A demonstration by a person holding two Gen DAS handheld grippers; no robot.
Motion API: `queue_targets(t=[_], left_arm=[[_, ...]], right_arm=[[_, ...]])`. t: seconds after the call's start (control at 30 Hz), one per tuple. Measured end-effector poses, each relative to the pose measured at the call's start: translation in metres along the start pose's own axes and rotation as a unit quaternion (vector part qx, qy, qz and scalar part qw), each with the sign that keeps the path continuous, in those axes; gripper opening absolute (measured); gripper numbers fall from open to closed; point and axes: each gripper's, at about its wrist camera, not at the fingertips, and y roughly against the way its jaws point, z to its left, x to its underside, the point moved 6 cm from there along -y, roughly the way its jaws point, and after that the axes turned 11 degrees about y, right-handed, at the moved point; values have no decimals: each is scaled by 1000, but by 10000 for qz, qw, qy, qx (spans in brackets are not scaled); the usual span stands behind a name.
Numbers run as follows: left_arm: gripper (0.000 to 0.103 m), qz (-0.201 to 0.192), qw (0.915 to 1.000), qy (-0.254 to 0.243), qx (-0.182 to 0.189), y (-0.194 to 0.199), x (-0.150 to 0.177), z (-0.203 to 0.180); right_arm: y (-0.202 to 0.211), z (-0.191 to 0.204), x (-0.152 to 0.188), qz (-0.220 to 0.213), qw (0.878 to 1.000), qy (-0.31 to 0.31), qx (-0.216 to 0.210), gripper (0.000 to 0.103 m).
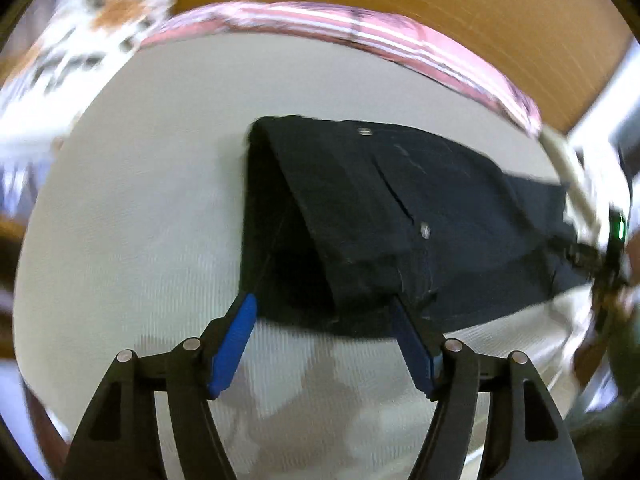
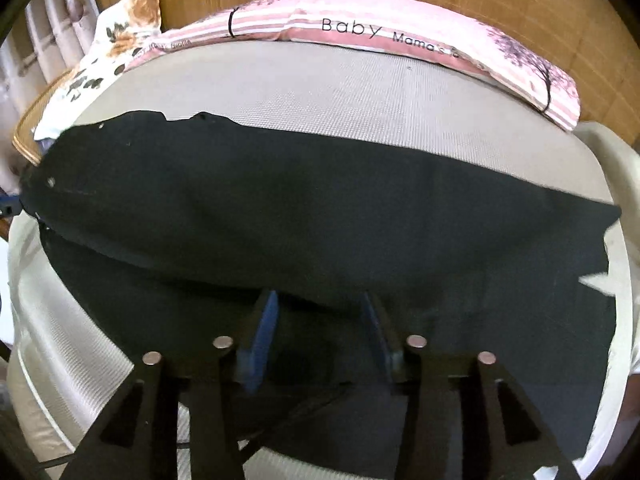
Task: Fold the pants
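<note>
Over the black pants (image 1: 384, 208), both grippers tilt steeply down, fingers parted.

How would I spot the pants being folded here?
Find the grey mattress with the pink striped pillow along its far edge. The pants lie across it nearer the camera: the only black cloth there, with small metal rivets.

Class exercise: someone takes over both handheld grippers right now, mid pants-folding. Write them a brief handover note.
Left gripper: open, jaws apart at the near edge of the black pants; nothing pinched.
Right gripper: open over the pants, pads not pressing cloth.
Pants: on the grey mattress, lying across it, one layer folded over another; pink striped pillow at the far edge.
Done: one fold appears laid.
Left: probably regrip and fold again, then smooth.
</note>
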Motion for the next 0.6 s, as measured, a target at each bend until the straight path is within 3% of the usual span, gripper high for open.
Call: queue_targets(t=[0.07, 0.17, 0.33, 0.47, 0.6], left_arm=[[70, 123, 9979, 601, 205, 1, 8, 7], [70, 330, 9882, 1362, 616, 0, 26, 8], [70, 54, 9674, 2150, 1336, -6, 28, -10], [69, -214, 9535, 2627, 1460, -18, 11, -11], [68, -336, 9529, 2731, 1276, -29, 2, -8]], right_arm=[[0, 1, 6, -14, 9999, -140, -84, 42], [0, 1, 18, -55, 9977, -569, -374, 42], [-1, -2, 31, -249, 9817, -1490, -1156, 44], [-7, -7, 37, -385, 9594, -2223, -1692, 45], [-13, -12, 35, -519, 9438, -2654, -1900, 47]])
